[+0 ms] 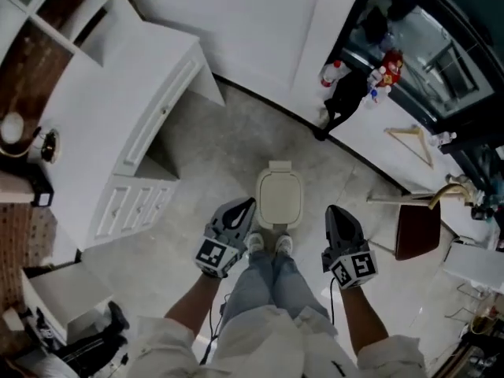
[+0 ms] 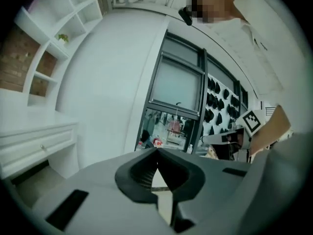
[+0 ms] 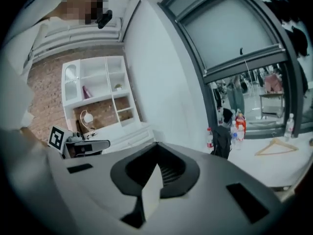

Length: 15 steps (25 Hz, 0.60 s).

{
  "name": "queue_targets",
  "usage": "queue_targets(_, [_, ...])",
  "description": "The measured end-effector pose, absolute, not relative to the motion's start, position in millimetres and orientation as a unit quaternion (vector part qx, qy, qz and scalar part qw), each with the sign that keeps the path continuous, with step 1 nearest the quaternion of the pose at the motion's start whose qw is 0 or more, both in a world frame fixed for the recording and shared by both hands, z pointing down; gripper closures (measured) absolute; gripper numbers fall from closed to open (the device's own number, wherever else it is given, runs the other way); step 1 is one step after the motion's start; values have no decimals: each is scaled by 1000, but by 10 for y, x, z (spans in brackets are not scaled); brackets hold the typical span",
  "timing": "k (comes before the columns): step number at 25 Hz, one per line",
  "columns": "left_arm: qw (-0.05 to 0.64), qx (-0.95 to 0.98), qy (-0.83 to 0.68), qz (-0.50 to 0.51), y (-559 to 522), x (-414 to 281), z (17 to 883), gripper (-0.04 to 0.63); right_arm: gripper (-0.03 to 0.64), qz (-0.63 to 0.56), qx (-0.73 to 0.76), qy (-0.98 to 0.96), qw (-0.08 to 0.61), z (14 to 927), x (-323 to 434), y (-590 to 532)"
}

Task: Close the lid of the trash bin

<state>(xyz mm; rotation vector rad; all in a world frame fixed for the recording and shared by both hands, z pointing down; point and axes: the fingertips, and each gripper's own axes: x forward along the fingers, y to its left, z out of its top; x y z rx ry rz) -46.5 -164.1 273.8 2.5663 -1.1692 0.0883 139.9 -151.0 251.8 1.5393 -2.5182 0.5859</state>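
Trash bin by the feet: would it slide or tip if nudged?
The trash bin looks small and plastic, so it is probably light and apt to slide on the smooth floor. Its lid lies shut and flat, so a nudge likely would not flip it open.

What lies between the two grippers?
In the head view, the person's legs and shoes stand between the left gripper and right gripper, just short of the bin.

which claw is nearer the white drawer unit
The left claw; the white drawer unit is on its side of the trash bin, the right claw beyond it.
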Motion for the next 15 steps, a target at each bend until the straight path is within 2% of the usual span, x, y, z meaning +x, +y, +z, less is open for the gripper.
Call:
queue_targets(6, [117, 883, -454, -17, -1474, -807, 1478, 569, 598, 152, 536, -830, 25, 1362, 1700, -1217])
queue_targets(15, [22, 868, -493, -57, -1118, -1234, 295, 569, 598, 91, 586, -804, -39, 421, 2156, -763])
